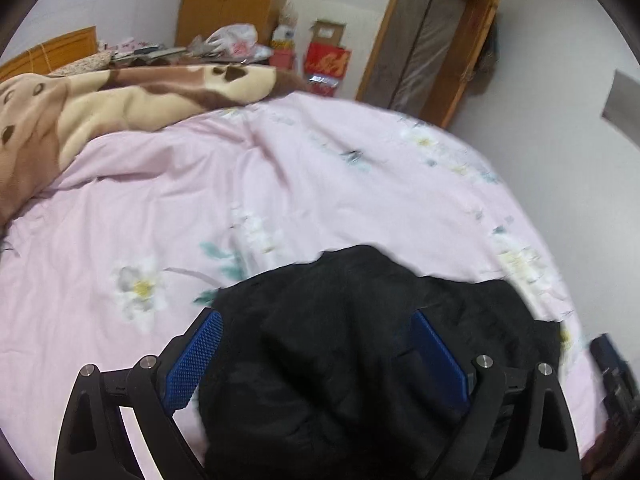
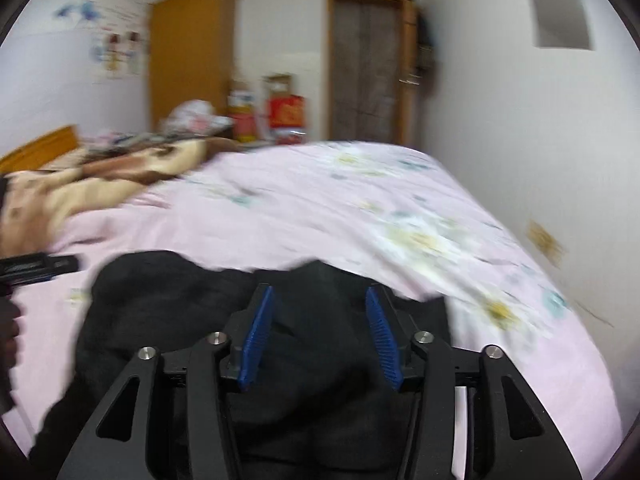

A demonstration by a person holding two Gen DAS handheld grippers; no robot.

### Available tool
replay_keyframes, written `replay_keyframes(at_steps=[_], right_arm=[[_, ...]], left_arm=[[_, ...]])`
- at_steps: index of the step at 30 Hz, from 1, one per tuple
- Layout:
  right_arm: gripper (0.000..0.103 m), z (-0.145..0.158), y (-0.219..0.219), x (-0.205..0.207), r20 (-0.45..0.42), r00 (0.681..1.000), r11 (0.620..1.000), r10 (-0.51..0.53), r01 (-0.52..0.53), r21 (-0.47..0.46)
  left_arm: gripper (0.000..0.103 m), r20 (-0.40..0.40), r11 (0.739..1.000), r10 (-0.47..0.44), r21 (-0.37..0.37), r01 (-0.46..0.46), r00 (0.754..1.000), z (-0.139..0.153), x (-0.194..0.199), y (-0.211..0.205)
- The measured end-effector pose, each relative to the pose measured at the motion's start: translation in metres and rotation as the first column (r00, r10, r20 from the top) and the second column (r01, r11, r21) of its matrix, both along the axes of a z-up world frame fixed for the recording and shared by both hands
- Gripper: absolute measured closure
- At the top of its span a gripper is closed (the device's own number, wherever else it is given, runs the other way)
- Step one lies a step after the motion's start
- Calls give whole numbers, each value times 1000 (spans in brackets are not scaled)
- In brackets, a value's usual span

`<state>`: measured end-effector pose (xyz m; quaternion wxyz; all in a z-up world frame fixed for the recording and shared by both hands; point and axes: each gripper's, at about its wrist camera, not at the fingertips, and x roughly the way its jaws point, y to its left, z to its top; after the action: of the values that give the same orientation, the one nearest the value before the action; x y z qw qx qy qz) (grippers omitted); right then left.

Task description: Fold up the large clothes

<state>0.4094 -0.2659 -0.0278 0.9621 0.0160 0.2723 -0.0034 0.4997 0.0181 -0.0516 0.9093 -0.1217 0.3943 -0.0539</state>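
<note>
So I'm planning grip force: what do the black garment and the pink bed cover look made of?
Black garment: looks like thick, matte, padded fabric; puffy folds, no shine. Pink bed cover: probably thin woven cotton with a matte floral print and fine creases.

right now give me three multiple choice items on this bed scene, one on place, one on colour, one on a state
1. Where does the black garment lie?
A on the pink sheet
B on the floor
C in the wardrobe

2. What colour are the gripper pads?
A red
B blue
C green

3. How do the left gripper jaws stand?
A clamped shut on the sheet
B wide apart
C shut on nothing

Key: 1 A, the sheet shows around its edges; 2 B, blue ribbed pads in both views; 3 B, a wide gap shows between the pads.
</note>
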Motion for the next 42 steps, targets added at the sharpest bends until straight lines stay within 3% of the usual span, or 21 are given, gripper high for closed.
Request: replay_keyframes(at_steps=[4,9,12,13,16,19,24,28,33,36,38,39,42], right_arm=[[49,-12,34,17,-32,985,986,167,-168,-6],[49,-61,50,43,-182,954,971,237,-227,73],[49,-98,48,50,-270,934,973,233,-223,66],[49,-107,45,49,-276,932,972,236,-225,73],[49,-118,45,48,-273,931,970,244,-238,54],[49,-126,50,52,-289,927,971,238,-237,40],[49,-107,45,49,-326,912,968,249,-244,59],[49,-76,22,30,-239,943,972,231,-214,95],[49,-51,-6,30,-138,987,995,86,-78,59],[49,-57,-12,45,-164,984,995,70,-58,77],[49,-73,-13,57,-213,976,997,51,-37,71],[49,-79,-13,59,-229,973,998,41,-30,53],[50,-100,-18,60,-262,964,998,49,-37,52]], left_arm=[[7,-62,996,-68,60,72,996,-21,7,-30],[7,-168,987,-80,123,102,983,-78,11,-48],[6,-208,996,-75,23,82,975,-105,15,-35],[5,-205,996,-82,20,88,975,-108,15,-35],[5,-180,990,-104,80,120,978,-111,12,-42],[5,-185,992,-95,65,108,978,-114,12,-39],[8,-137,988,-110,96,124,984,-91,-4,-34],[8,-60,989,-105,101,110,993,-57,-15,-18],[8,68,996,-19,88,13,998,-19,-3,-1],[8,50,1000,-9,26,8,999,-21,16,-1],[14,-32,998,-25,54,26,999,-44,32,-8],[24,-70,997,-17,71,22,997,-57,36,-8],[24,-118,997,-11,75,20,993,-87,38,-5]])
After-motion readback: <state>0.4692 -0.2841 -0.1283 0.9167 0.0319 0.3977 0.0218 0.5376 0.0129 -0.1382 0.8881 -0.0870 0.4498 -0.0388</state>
